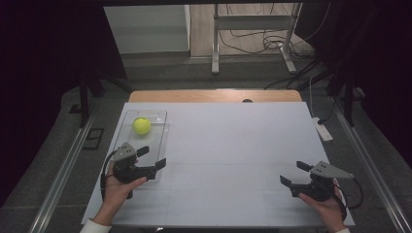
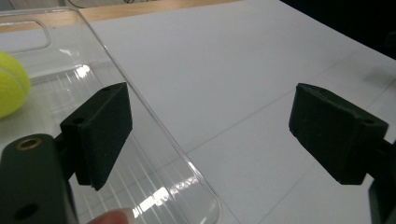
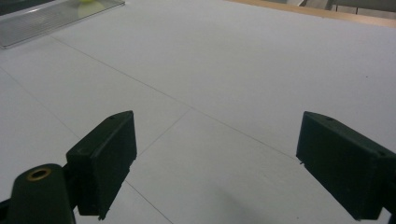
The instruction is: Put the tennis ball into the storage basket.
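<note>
A yellow tennis ball (image 1: 142,125) sits at the far end of a clear plastic tray (image 1: 127,119) on the table's left side, its long axis running away from the person. The left gripper (image 1: 154,157), jaws spread, straddles the tray's near right edge, the ball ahead and to its left. Well apart at right, the right gripper (image 1: 294,173) hovers spread over the white table (image 1: 233,141), holding nothing.
</note>
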Demonstrator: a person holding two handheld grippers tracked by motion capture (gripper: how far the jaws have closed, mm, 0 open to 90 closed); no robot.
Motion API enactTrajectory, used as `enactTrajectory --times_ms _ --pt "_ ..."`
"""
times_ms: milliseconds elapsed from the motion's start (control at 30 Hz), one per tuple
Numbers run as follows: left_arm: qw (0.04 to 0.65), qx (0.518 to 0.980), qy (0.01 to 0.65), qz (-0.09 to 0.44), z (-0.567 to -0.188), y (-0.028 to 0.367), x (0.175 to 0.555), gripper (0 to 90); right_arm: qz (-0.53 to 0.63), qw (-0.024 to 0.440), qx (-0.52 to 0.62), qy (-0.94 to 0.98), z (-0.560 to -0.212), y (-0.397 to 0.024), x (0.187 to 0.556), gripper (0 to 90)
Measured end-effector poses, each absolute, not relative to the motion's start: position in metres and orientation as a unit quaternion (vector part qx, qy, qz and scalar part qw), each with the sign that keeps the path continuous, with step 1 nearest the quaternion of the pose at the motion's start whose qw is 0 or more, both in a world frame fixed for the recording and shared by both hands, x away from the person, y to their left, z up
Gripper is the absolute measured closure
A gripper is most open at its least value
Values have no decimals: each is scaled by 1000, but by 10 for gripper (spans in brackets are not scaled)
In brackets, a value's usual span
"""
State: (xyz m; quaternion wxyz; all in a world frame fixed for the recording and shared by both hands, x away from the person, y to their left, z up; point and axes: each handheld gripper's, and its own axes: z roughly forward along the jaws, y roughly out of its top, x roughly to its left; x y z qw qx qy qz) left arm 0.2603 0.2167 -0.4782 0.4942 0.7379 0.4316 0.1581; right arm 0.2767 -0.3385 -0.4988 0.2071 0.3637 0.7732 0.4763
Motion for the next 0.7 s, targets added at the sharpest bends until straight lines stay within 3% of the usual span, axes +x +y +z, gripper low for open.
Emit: enactTrajectory --times_ms 700 --pt "487 748 421 160 -491 211 247 148 481 208 361 771 -498 -339 276 125"
